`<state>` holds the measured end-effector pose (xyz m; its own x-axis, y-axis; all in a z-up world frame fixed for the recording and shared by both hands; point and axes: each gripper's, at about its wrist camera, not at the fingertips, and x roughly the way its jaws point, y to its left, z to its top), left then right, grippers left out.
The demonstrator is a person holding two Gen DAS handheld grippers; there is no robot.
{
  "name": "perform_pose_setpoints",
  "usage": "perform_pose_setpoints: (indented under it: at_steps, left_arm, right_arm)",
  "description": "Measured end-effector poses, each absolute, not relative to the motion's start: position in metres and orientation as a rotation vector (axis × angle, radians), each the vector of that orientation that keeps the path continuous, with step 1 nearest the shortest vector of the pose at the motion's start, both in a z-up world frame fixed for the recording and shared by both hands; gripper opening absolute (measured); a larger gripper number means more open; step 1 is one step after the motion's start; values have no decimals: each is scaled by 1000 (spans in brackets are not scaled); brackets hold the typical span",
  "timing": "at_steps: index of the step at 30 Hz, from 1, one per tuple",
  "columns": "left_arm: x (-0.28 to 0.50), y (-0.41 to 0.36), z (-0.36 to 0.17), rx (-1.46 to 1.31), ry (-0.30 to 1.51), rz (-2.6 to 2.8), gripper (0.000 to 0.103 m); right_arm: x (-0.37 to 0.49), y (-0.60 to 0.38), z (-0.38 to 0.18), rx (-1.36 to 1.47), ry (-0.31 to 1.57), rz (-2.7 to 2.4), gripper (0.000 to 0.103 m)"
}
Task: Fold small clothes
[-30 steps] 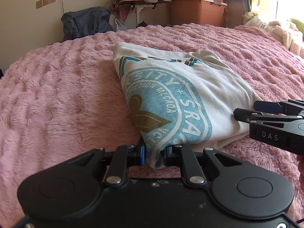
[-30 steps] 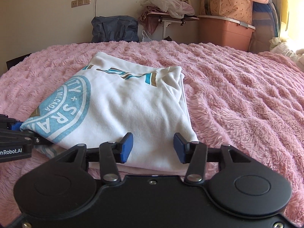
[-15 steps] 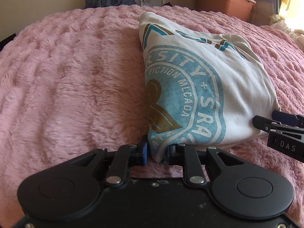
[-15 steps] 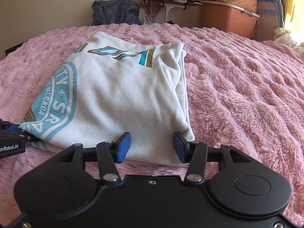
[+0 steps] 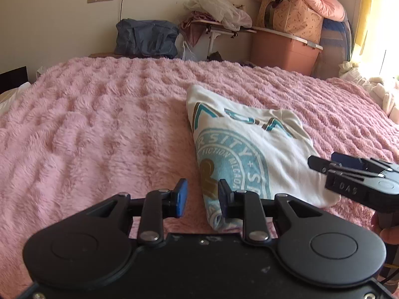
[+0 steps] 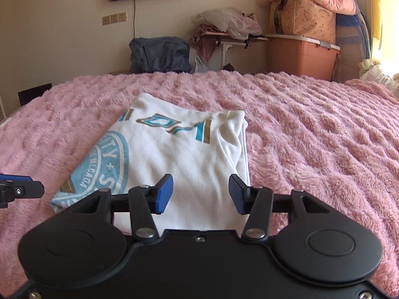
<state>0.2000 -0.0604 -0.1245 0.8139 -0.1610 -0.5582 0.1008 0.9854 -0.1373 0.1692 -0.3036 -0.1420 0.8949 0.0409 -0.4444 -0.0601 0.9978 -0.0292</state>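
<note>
While I am watching both wrist feeds, my left hand-held gripper is hovering with its blue pads apart, holding nothing; its right pad is sitting just over the near left corner of the folded T-shirt. My right hand-held gripper is standing wide open and empty above the shirt's near edge, white cloth showing between the pads. The shirt is lying flat on the bed, stretching away from both grippers in a rough rectangle, soft white knit with a round blue print and teal-and-gold lettering. The pink blanket under it is looking shaggy and rippled. Beyond the bed, a terracotta plastic bin is sitting by the wall.
</note>
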Motion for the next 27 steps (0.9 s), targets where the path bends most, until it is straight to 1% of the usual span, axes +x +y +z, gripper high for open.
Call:
perform_pose_setpoints:
  at_steps: [5,11,14,18,21,24,27]
  left_arm:
    - [225,-75,-122,-175,620,-244,28]
    - [250,-85,-151,-241,746,-237,28]
    - [250,-84,-162,-237,768,-231,28]
    - [253,-81,-177,-230,776,-241,33]
    - [253,-79,-186,-245,776,-245,33]
    - [253,-76,-183,-272,767,-253,32]
    - [253,-73,-161,-269,718,-279,33]
  right_arm:
    - [183,-292,-144,-70,435,106,52]
    - [195,-292,-155,-55,469,122,52]
    - [200,-296,-161,-46,497,104,52]
    - [205,-307,-169,2,529,87,53]
    - [207,-309,-173,9,542,88,54]
    - [207,-306,-174,-15,549,84,54]
    - [205,-310,-162,29,520,98,54]
